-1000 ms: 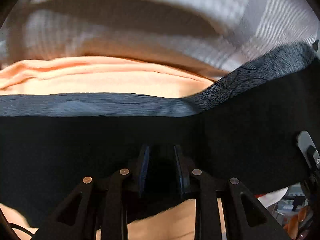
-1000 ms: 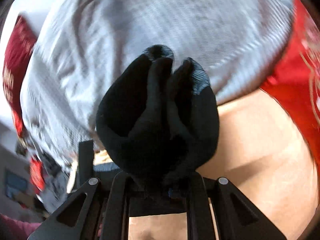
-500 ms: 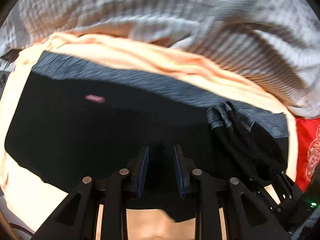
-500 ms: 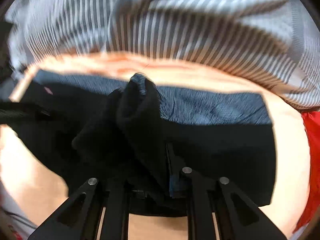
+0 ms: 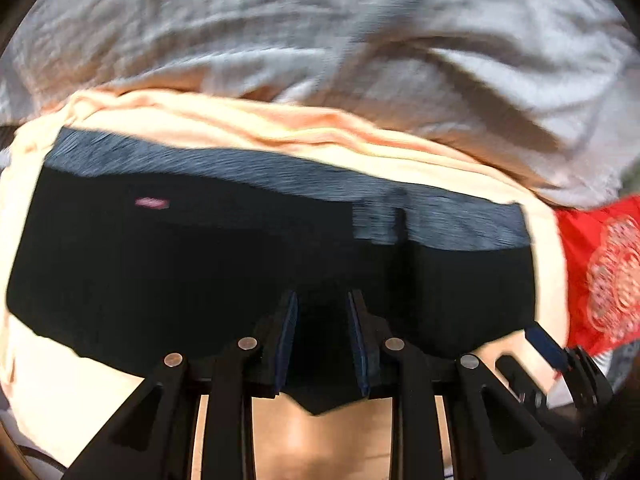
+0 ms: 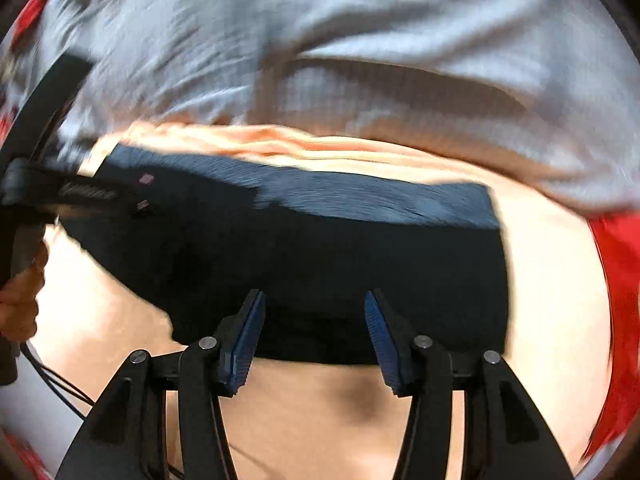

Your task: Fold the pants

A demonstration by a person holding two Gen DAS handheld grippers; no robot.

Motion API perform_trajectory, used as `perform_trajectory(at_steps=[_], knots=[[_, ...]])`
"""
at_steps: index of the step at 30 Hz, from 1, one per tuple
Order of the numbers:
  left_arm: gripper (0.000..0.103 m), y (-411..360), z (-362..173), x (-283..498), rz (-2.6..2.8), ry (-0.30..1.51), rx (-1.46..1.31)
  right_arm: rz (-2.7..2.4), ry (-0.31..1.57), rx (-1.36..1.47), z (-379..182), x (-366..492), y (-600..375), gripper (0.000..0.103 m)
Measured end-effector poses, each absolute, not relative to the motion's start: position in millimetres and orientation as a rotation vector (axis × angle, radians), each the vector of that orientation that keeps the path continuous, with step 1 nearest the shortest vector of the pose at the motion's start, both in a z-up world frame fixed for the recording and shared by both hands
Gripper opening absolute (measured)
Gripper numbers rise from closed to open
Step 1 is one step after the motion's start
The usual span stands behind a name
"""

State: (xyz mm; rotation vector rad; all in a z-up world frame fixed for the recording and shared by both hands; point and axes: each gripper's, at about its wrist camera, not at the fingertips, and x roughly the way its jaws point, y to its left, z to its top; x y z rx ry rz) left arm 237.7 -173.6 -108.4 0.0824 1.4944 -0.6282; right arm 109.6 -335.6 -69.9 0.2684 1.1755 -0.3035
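Black pants [image 5: 224, 272] with grey waistband lying flat, folded, on a peach sheet [image 5: 280, 128], left gripper [image 5: 322, 340] fingers parted over the near hem, right gripper [image 6: 314, 336] fingers spread wide and empty, grey blanket [image 5: 320, 28] beyond, red cloth [image 5: 600, 268] to the right.

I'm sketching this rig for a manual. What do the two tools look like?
Both match: the left tool and right tool have black angular linkage arms with triangular cut-outs, round silver pivot pins, and two fingers faced with ribbed dark blue pads. Thin black cables trail at the lower left of the right wrist view. No markings are legible.
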Motion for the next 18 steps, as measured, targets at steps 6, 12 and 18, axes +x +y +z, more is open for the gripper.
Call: perform_trajectory(at_steps=[6, 12, 18], knots=[[0.028, -245, -96, 210, -0.769, 1.483, 0.105, -0.432, 1.173, 0.504, -77, 87, -415, 0.037], [0.028, -300, -143, 180, -0.752, 1.497, 0.304, -0.45, 1.189, 0.705, -112, 86, -461, 0.025], [0.027, -279, -162, 172, -0.751, 1.521, 0.207, -0.337, 1.237, 0.637, -120, 85, -427, 0.025]])
